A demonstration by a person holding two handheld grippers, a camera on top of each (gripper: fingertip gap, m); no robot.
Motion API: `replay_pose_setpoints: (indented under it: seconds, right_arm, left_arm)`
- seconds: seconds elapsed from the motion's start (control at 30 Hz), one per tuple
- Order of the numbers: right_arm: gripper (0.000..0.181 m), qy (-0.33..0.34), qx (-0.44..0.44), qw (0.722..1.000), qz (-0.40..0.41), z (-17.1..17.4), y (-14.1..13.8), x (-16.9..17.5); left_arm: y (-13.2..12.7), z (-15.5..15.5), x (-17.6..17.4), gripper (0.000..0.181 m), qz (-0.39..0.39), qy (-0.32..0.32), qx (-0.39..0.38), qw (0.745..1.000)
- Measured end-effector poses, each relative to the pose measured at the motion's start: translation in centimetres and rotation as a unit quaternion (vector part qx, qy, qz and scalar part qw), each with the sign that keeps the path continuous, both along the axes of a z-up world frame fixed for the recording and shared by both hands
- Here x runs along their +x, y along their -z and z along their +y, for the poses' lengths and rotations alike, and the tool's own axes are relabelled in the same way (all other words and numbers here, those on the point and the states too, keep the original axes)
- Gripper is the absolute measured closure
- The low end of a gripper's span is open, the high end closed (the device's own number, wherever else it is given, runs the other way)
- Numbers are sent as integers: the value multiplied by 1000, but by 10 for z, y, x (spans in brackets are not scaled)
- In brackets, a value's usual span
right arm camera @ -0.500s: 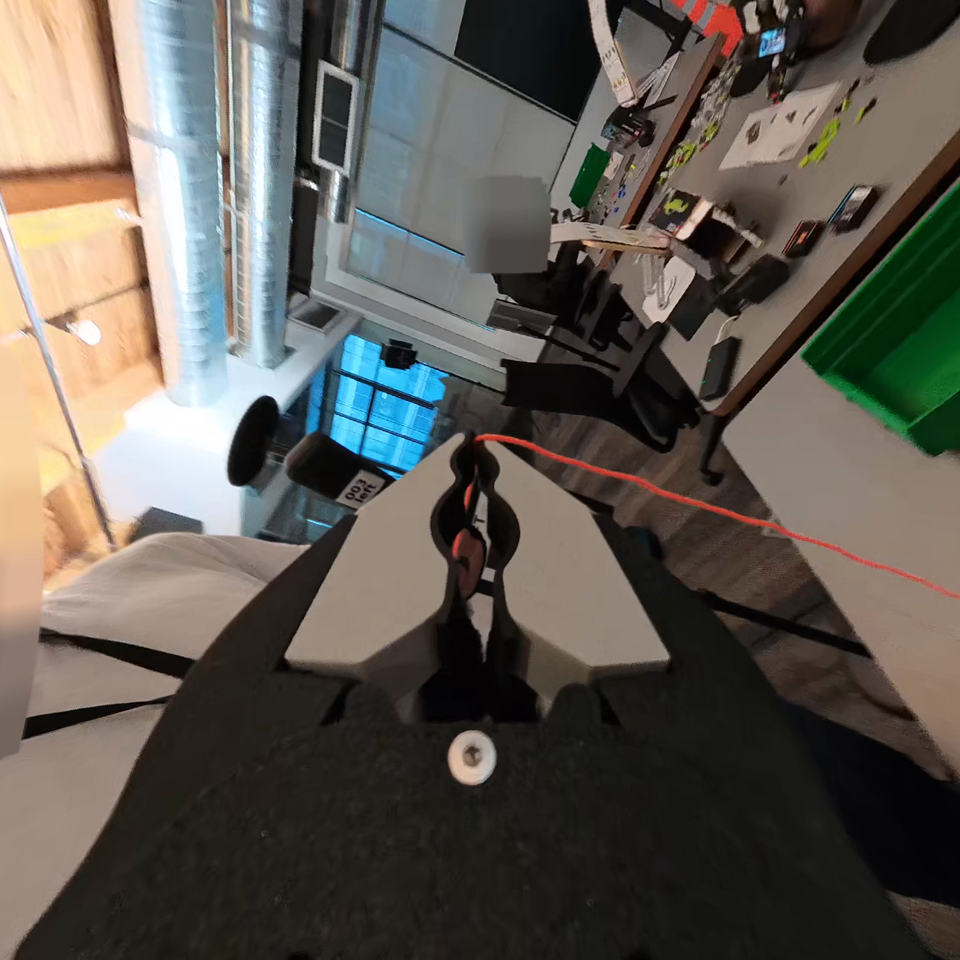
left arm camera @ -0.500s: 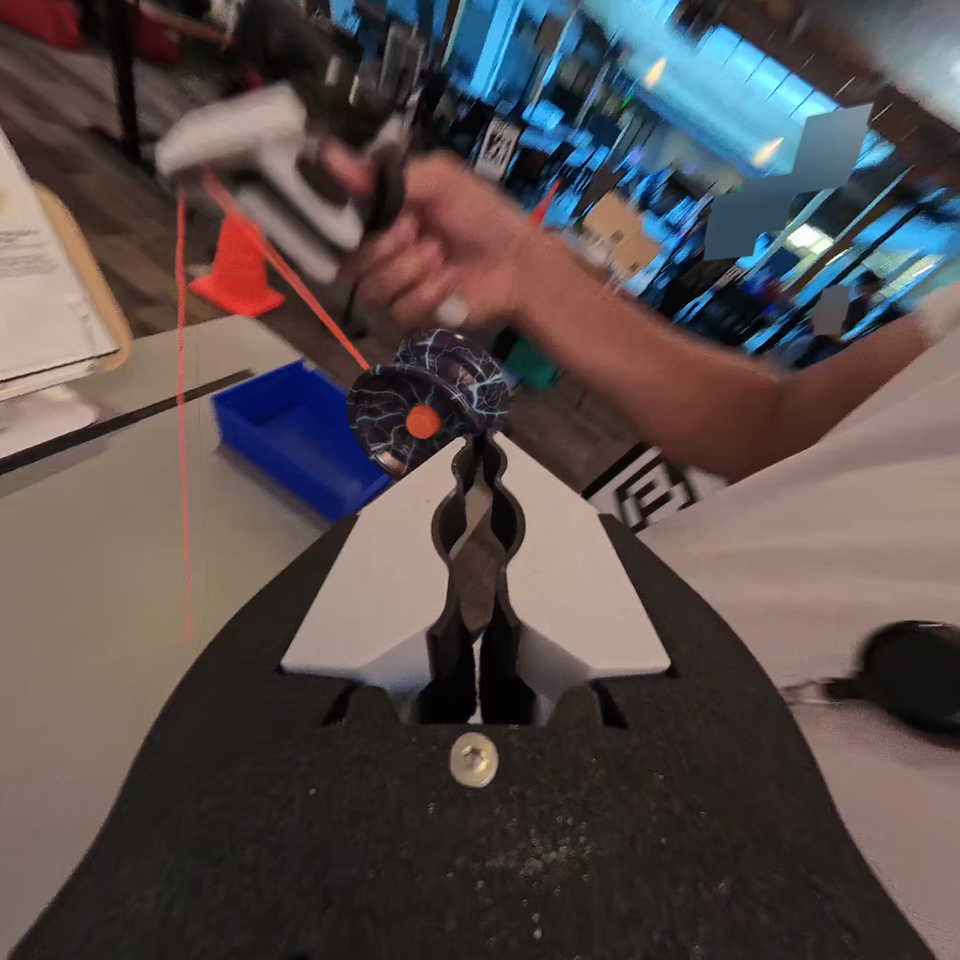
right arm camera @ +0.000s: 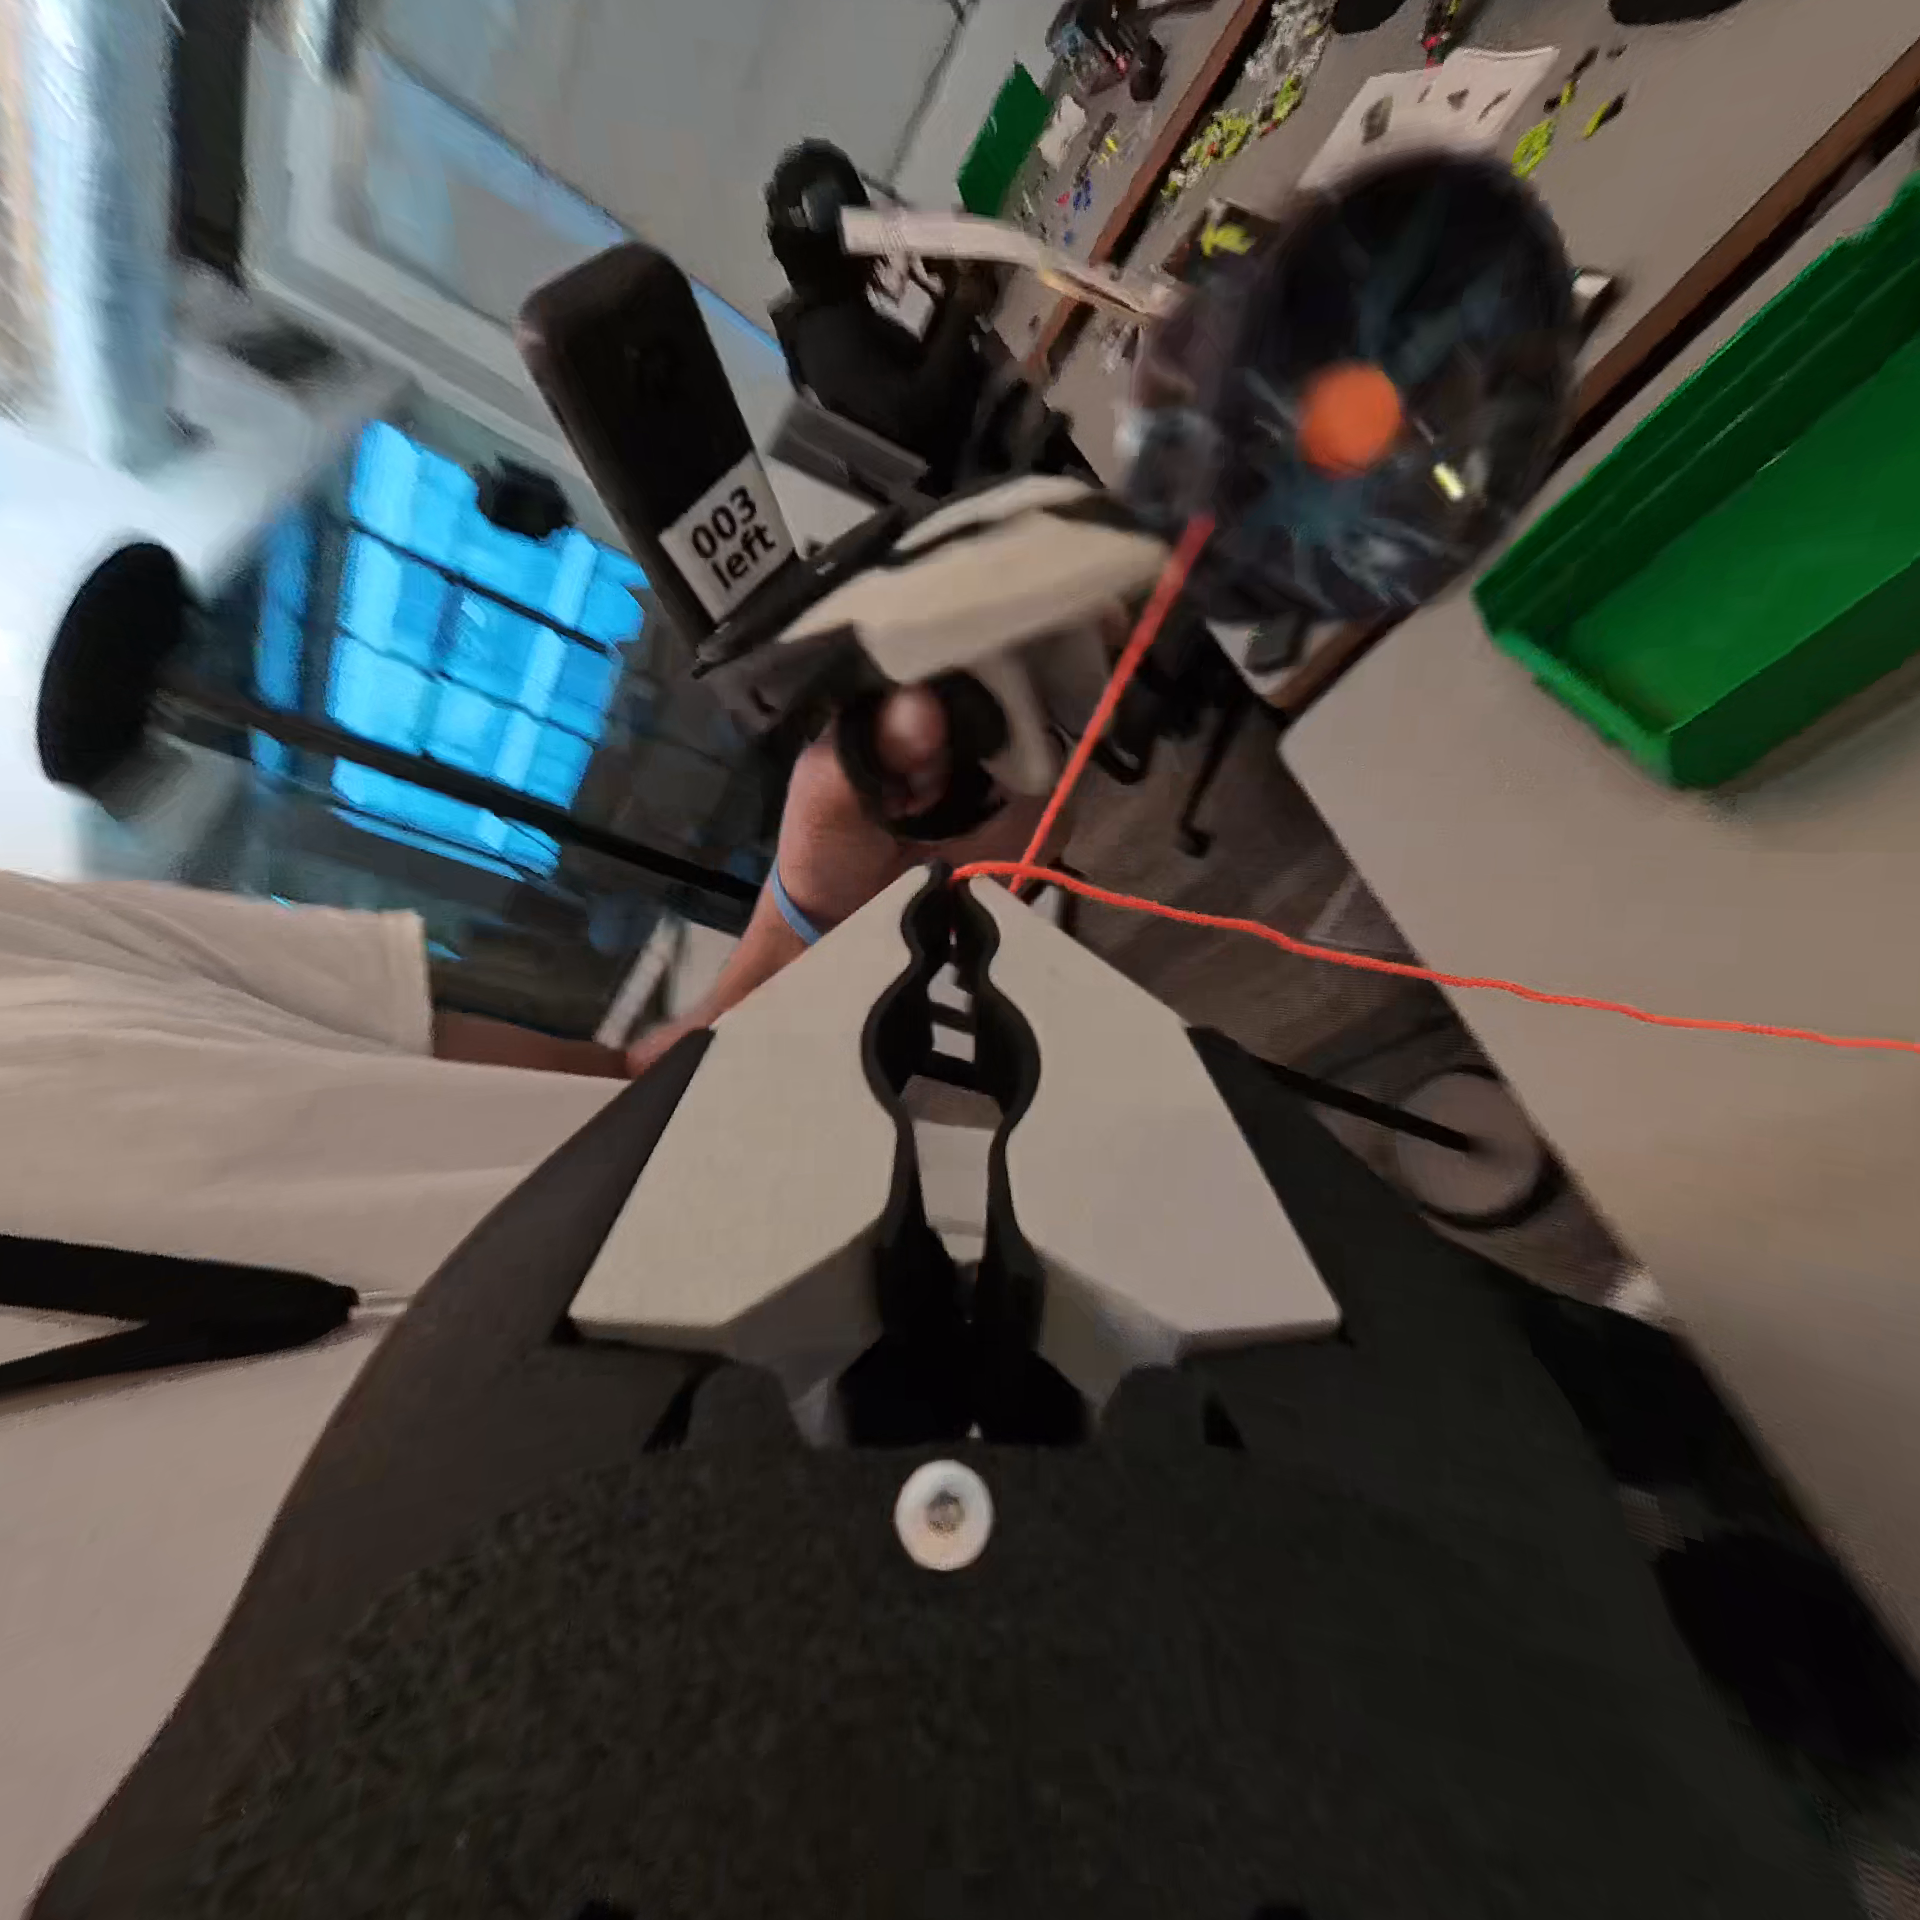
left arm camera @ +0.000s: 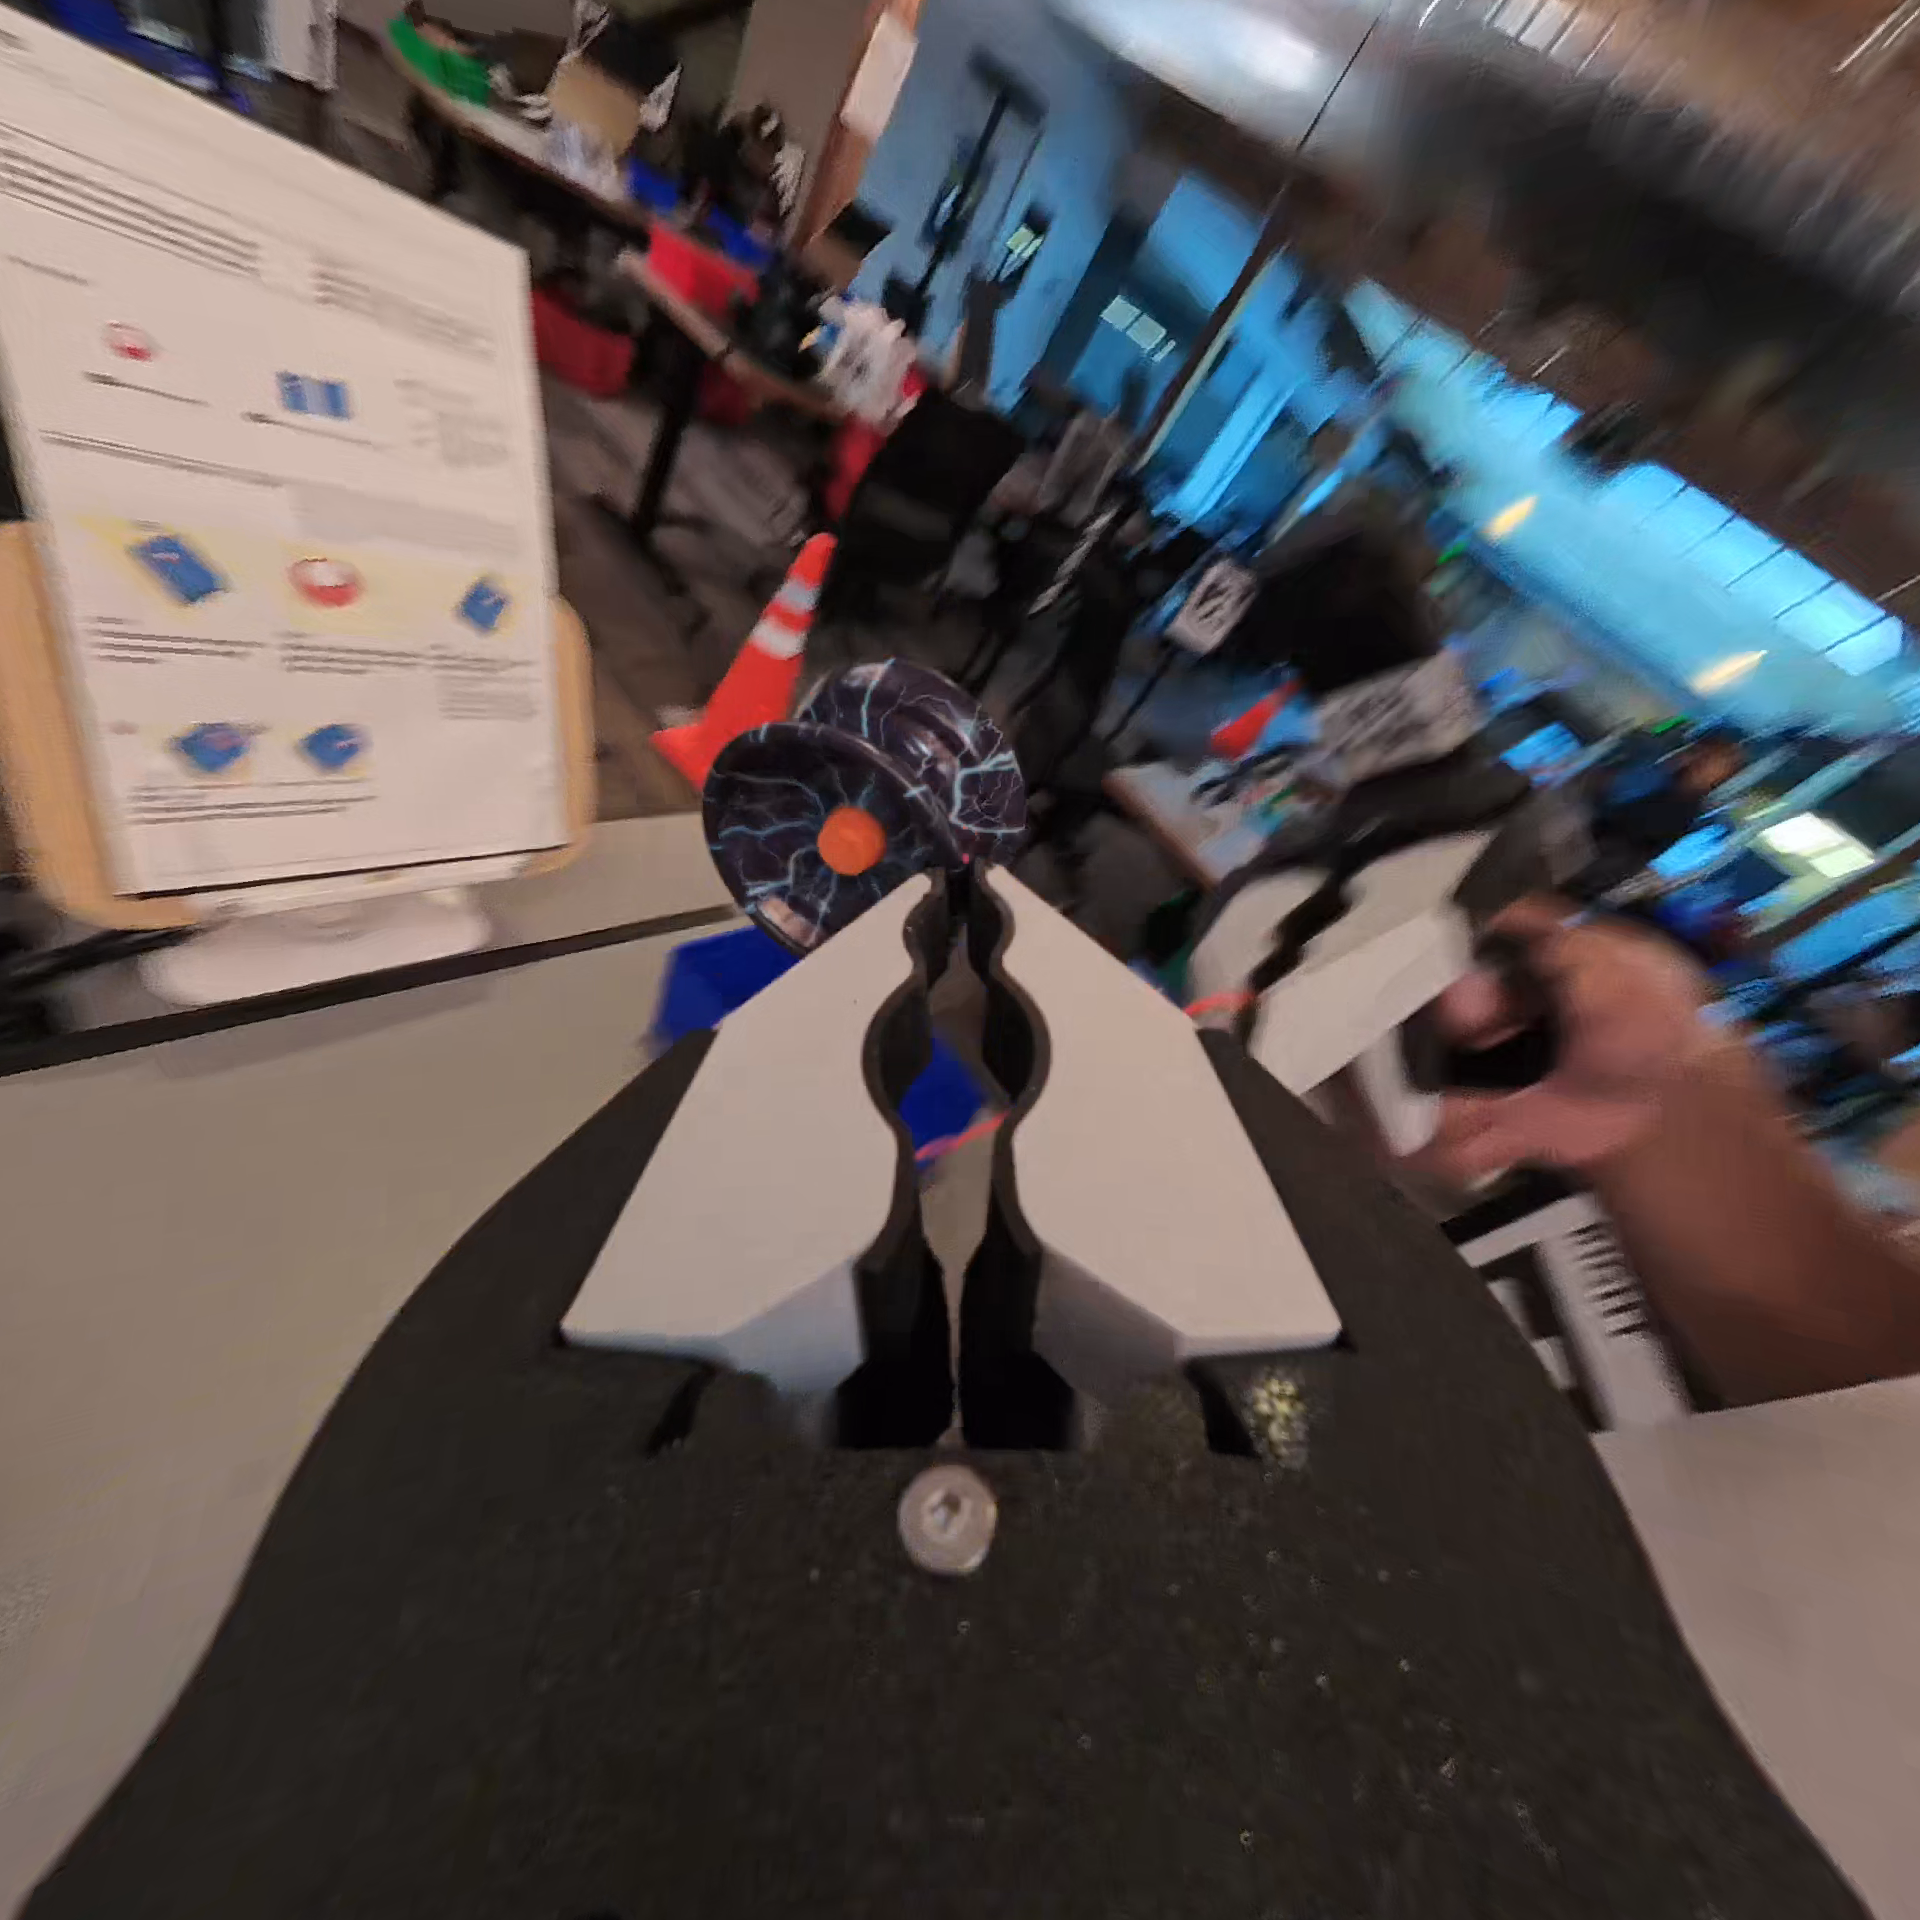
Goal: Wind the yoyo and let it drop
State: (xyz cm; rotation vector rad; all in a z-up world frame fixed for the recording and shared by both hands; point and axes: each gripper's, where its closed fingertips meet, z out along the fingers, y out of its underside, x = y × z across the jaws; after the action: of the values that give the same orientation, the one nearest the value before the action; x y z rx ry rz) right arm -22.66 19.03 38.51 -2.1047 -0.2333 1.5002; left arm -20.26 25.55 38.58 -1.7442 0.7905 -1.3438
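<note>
Yoyo (left arm camera: 862, 805) pinched at my left gripper (left arm camera: 956, 883) tips, axle lying crosswise to fingers, orange hub facing me. String (right arm camera: 1122, 686) runs from yoyo groove down to my right gripper (right arm camera: 951, 883), jaws closed on it, loose tail trailing off right. Right gripper sits low, right of left one. I judge winding underway.

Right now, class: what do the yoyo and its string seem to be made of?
Yoyo: probably hard glossy plastic or coated metal, dark with pale lightning marbling and an orange hub; its rim catches light. String: thin orange twisted fibre, likely cotton or polyester, matte and slightly fuzzy.
</note>
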Motion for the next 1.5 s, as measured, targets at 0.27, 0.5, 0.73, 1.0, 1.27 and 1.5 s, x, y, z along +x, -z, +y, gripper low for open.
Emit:
replay_pose_setpoints:
  seconds: [0.27,0.5,0.73,1.0,1.27,1.5]
  right_arm:
    - [181,61,-131,940,310,6,33,30]
    - [181,62,-137,931,331,31,38,61]
    - [181,-2,-60,997,53,27,30,32]
    - [181,-22,0,998,-56,3,21,15]
    - [181,12,-79,987,138,-3,37,14]
    - [181,38,-143,948,282,32,48,42]
  left_arm:
    - [-30,-56,13,181,-92,97,-63,989]
    - [10,-109,0,181,52,163,47,984]
    - [90,-85,-9,181,264,134,163,941]
    - [71,-17,-5,181,189,28,101,976]
    - [-14,-6,-4,181,-63,39,-12,997]
    - [-36,-81,-6,181,-74,160,22,984]
